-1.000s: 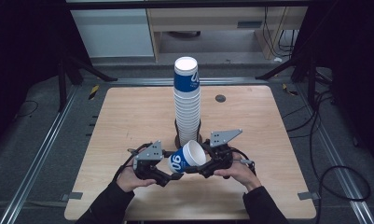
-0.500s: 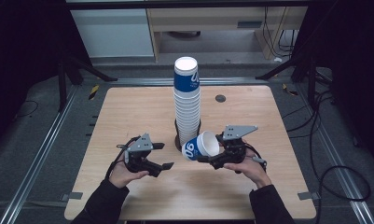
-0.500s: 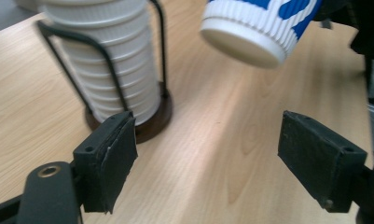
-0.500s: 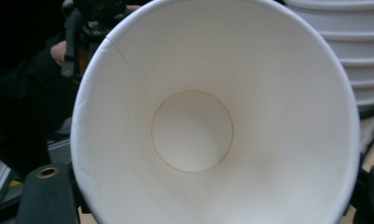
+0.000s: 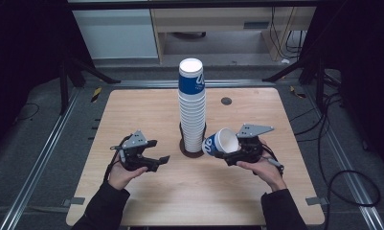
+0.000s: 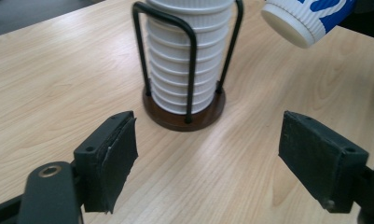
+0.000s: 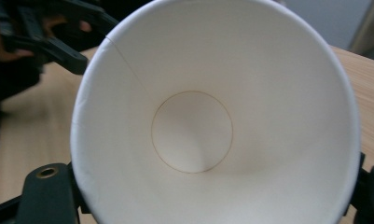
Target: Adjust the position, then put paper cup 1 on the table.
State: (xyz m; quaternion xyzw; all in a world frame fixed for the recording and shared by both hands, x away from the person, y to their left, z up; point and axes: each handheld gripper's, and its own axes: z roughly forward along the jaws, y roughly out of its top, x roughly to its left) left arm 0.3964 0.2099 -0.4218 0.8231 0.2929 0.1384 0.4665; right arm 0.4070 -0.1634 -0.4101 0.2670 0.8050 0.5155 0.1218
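Observation:
A tall stack of blue-and-white paper cups [image 5: 192, 105] stands in a black wire holder on a round dark base [image 6: 184, 114] at the table's middle. My right gripper [image 5: 230, 154] is shut on a single paper cup [image 5: 220, 142], which lies tilted on its side just right of the stack. That cup's white inside [image 7: 194, 130] faces the right gripper view, and its ribbed bottom [image 6: 299, 23] shows at the top right of the left gripper view. My left gripper [image 5: 158, 159] is open with nothing between its pads [image 6: 112, 158], left of the holder.
The wooden table [image 5: 132, 115] has a small dark round hole [image 5: 226, 100] at the back right. Metal rails and black stand legs flank the table. A cabinet stands beyond the far edge.
My left gripper let go of the cup and drew back to the left. The right gripper carried the cup to the right and a little up, beside the stack.

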